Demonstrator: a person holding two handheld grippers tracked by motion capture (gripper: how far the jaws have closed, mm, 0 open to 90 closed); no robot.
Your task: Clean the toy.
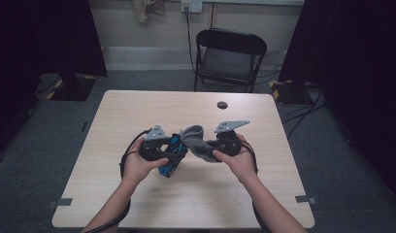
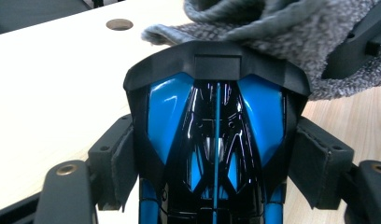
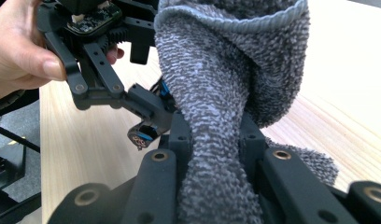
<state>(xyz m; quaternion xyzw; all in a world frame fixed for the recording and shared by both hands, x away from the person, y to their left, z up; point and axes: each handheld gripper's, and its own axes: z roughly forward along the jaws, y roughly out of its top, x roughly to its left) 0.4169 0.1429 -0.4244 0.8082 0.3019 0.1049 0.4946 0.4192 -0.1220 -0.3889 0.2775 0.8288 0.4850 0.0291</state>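
Dim, soft overhead light in high view; far corners left and right nearly black. Counter [image 1: 138, 107] evenly lit, faint shadows under hands. Glare streaks on glossy blue-black toy car [image 2: 216, 135] in left gripper view. Close-up grey sock [image 3: 216, 116] slightly soft, near edges blurred.

The sock [image 3: 216, 93] is grey, speckled dark and light, with a plain grey ribbed cuff. The toy car [image 2: 216, 135] is glossy black with bright blue panels. Both grippers are black, and the table [image 1: 138, 111] is pale wood grain.
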